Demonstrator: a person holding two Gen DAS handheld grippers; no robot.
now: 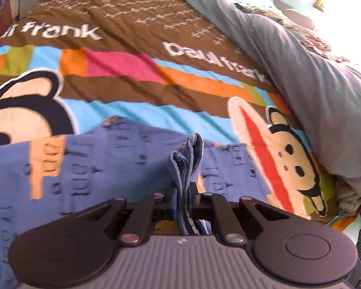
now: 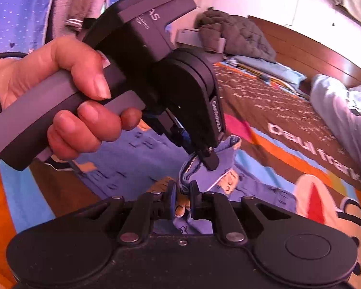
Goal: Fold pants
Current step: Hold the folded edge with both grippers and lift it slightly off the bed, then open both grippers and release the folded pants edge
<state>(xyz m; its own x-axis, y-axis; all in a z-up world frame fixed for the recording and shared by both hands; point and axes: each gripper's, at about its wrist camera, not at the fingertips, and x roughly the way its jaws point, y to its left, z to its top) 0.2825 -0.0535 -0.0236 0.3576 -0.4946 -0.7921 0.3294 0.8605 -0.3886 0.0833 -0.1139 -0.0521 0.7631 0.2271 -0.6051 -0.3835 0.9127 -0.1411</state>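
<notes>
Small blue pants [image 1: 89, 168] with dark and orange print lie spread on the bed cover. My left gripper [image 1: 183, 192] is shut on a bunched edge of the pants, whose folded layers stick up between its pads. In the right wrist view, my right gripper [image 2: 183, 192] is shut on another bunch of the same pants [image 2: 204, 175] just beside it. A hand [image 2: 55, 101] holds the left gripper's [image 2: 208, 160] grey handle there, its fingertips pinching the fabric right above the right gripper.
The bed cover [image 1: 137, 72] is brown with coloured stripes, monkey faces and white lettering. A grey quilt [image 1: 312, 77] is heaped along the right side. A wooden headboard [image 2: 312, 55] and a dark padded jacket [image 2: 235, 33] stand at the far end.
</notes>
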